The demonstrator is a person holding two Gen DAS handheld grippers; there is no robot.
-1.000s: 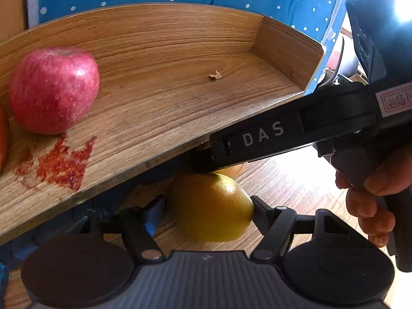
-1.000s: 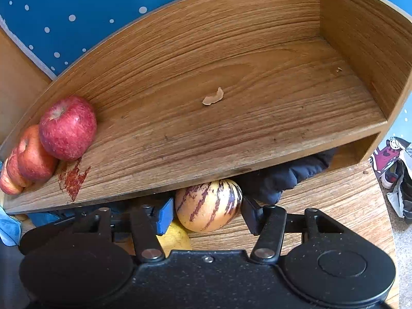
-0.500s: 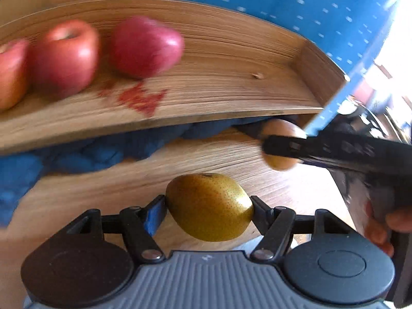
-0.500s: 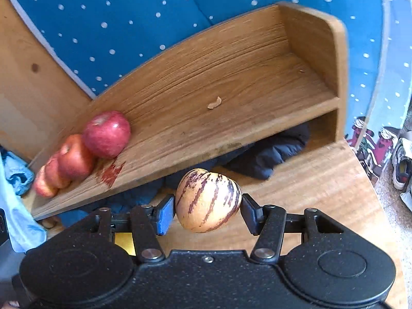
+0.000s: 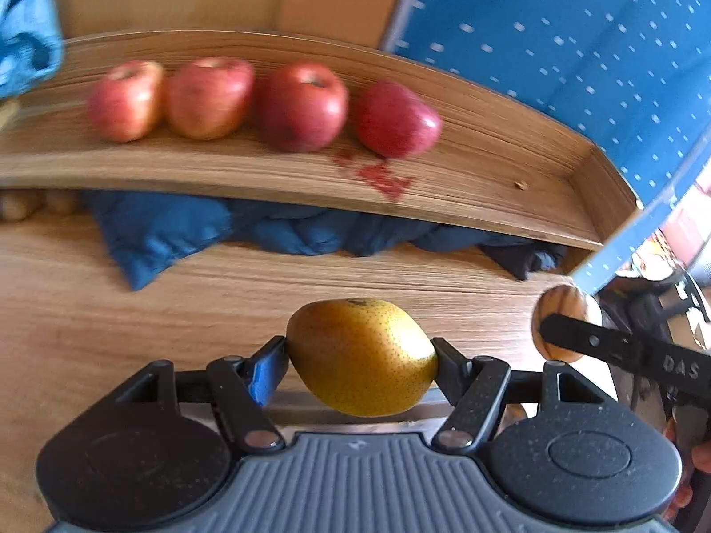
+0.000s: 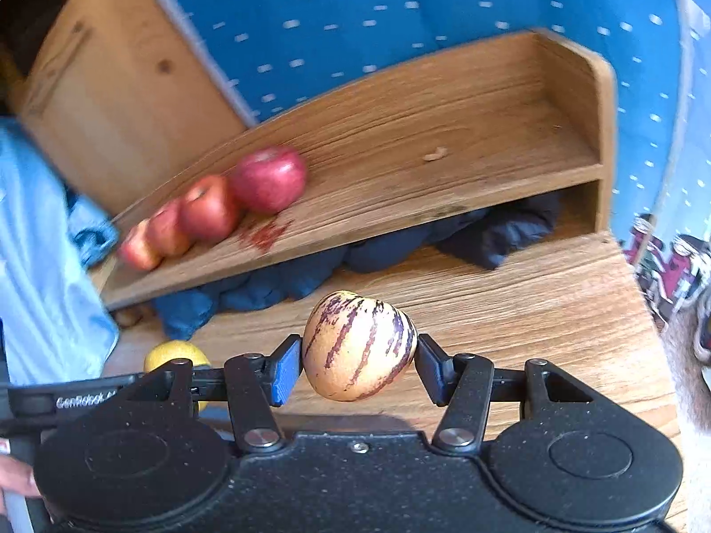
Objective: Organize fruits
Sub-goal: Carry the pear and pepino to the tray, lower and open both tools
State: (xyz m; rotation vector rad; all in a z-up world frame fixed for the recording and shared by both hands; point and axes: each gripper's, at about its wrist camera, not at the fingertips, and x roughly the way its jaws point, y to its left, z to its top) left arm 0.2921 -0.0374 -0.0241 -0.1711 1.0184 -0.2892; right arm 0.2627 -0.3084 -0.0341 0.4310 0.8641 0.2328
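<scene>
My left gripper [image 5: 359,355] is shut on a yellow-green pear [image 5: 361,356], held above the wooden table [image 5: 133,293]. My right gripper [image 6: 355,366] is shut on a cream melon with purple stripes [image 6: 359,345]; that melon [image 5: 564,311] also shows at the right of the left wrist view. The pear [image 6: 175,353] peeks out at the lower left of the right wrist view. Several red apples [image 5: 302,106] sit in a row on the left part of the raised wooden shelf [image 5: 489,177]. The same apples [image 6: 266,177] lie left on the shelf [image 6: 444,142] in the right wrist view.
A dark blue padded cloth [image 5: 275,231] is stuffed under the shelf. A red stain [image 5: 377,177] marks the shelf beside the apples, and a small crumb [image 6: 435,154] lies on its bare right half. A blue dotted fabric [image 6: 400,4] hangs behind. Light blue cloth [image 6: 40,266] stands at left.
Both grippers have pulled back and away from the shelf with their fruits still held. More apples and the whole shelf have come into view.
</scene>
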